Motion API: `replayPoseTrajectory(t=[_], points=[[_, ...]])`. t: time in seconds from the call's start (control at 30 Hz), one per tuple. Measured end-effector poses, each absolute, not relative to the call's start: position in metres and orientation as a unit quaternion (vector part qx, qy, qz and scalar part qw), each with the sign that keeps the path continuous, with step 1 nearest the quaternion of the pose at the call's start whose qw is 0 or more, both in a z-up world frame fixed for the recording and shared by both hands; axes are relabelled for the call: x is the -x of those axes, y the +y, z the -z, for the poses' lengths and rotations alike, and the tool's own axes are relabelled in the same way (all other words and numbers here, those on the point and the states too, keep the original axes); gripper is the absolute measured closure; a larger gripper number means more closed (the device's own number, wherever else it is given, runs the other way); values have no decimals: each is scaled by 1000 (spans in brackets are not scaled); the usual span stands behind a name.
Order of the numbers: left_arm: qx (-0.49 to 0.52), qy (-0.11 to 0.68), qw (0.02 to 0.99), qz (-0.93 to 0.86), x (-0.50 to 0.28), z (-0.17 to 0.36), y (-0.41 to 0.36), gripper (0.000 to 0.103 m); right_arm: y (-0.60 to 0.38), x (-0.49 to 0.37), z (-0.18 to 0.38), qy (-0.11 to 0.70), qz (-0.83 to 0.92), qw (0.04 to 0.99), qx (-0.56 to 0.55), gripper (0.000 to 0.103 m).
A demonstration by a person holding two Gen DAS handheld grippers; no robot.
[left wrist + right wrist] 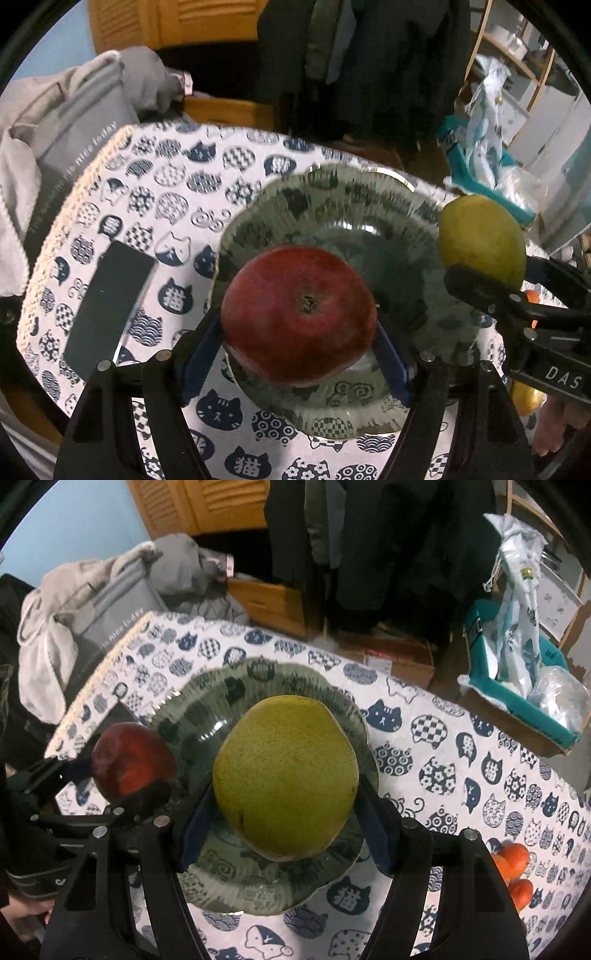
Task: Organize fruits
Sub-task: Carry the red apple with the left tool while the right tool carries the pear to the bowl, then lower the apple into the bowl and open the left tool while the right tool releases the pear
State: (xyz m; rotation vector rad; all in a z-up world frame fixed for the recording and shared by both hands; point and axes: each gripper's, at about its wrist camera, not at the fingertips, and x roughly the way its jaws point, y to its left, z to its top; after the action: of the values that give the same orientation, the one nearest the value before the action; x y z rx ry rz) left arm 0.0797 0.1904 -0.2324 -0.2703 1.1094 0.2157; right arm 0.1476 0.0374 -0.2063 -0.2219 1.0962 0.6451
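Both fruits hang over the wavy-rimmed green glass plate (207, 886) on the tabletop's cat-print cloth (461, 775). The left gripper (299, 354) has its blue-padded jaws clamped on a round red apple (299, 314), whose stem end faces up toward the camera. The right gripper (284, 830) holds a speckled yellow-green pear (286, 775) between its jaws, long axis running away from the camera. A few orange tangerines (513, 864) lie near the cloth's right edge.
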Motion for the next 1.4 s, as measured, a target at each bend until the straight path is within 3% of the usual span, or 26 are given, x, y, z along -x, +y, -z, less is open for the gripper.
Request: replayPoseTrajectory(t=[0.73, 1.4], points=[[103, 586, 799, -88, -95, 284, 175, 24, 34, -151, 232, 539, -291, 783, 106, 32], [90, 597, 792, -91, -90, 286, 166, 23, 23, -159, 224, 544, -287, 786, 71, 32]])
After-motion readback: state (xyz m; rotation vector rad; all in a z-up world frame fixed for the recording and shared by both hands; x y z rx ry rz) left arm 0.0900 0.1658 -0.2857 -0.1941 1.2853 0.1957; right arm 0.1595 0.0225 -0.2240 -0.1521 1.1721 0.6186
